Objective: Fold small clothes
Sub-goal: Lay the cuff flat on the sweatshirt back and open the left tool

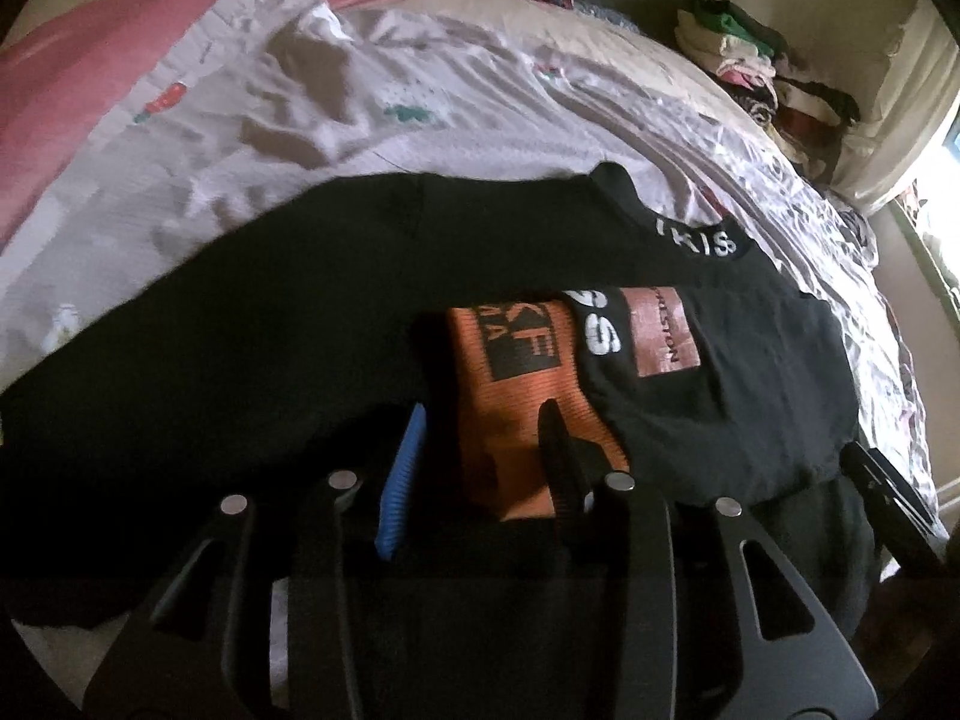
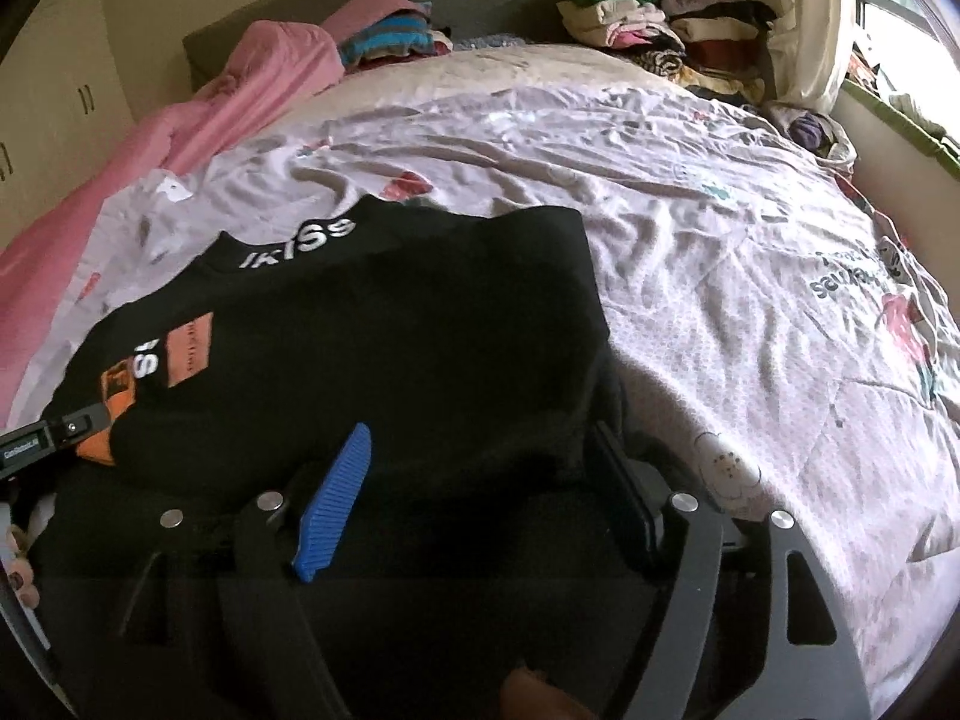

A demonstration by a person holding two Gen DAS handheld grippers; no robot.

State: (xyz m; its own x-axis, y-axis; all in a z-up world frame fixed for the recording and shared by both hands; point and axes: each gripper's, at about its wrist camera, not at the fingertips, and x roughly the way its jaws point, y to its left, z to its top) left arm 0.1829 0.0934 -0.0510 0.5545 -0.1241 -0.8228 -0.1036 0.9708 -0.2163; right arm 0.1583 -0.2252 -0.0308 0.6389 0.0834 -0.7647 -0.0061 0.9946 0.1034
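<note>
A black top (image 1: 270, 330) with white lettering on its collar and orange patches lies folded on the pale patterned bedsheet (image 1: 420, 90). My left gripper (image 1: 483, 414) hovers low over its orange patch (image 1: 516, 408), jaws a little apart, with the patch lying between the blue pad (image 1: 402, 480) and the black finger without being pinched. In the right wrist view the same black top (image 2: 390, 330) fills the near left. My right gripper (image 2: 480, 432) stands wide open over its near right edge, not pressing the cloth. The left gripper's body (image 2: 54, 432) shows at the far left.
A pink blanket (image 2: 252, 78) runs along the bed's left side. Stacks of folded clothes (image 2: 648, 30) sit at the head of the bed, with a striped pile (image 2: 390, 36) beside the pink blanket. A window (image 2: 900, 18) is at the right. Rumpled sheet (image 2: 720, 270) spreads to the right of the top.
</note>
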